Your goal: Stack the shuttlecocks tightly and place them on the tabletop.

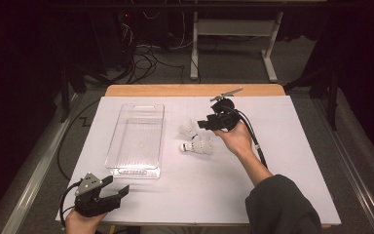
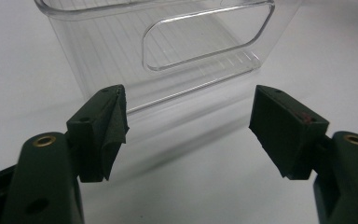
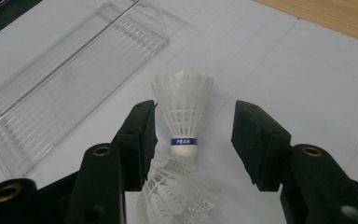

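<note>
Operator: Right gripper (image 1: 205,124) status?
Technician: Jaws released, straddling one white feathered shuttlecock (image 3: 183,112) without contact. A second white shuttlecock (image 1: 198,145) lies just beside it, both right of the clear ribbed plastic tray (image 1: 137,138).
Operator: Left gripper (image 1: 116,185)?
Technician: Released, empty, near the tray's handle end.

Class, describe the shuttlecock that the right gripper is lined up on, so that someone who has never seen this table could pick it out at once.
Start at the clear plastic bin on the white table. Just to its right lie two white shuttlecocks. Take the farther shuttlecock, between the open jaws of the right gripper: a blue band circles its cork, and the nearer shuttlecock lies closer to the person.
</note>
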### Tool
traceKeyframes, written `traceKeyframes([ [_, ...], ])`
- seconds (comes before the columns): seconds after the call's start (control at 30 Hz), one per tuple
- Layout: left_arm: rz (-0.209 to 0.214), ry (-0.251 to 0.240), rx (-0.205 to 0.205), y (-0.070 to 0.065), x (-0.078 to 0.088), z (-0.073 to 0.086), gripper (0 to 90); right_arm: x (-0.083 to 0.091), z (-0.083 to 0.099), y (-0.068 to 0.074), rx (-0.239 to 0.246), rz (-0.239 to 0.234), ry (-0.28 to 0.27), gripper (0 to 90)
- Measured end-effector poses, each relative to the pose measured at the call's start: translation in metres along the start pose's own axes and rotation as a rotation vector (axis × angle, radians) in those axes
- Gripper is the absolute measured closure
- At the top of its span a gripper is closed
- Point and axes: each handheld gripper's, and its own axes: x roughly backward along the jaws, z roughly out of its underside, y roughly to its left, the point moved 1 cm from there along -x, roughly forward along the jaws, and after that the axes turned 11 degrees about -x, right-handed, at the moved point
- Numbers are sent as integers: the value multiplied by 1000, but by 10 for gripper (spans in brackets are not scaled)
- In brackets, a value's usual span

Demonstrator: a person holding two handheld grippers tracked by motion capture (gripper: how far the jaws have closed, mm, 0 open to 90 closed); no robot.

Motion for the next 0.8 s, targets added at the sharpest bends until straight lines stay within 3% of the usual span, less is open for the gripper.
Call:
traceKeyframes([
  [0.37, 2, -2, -6, 0, 1, 0, 285, -9, -15, 3, 3, 7, 29, 499],
  [0.8, 13, -11, -10, -1, 3, 0, 288, -28, -28, 17, 29, 33, 93, 480],
])
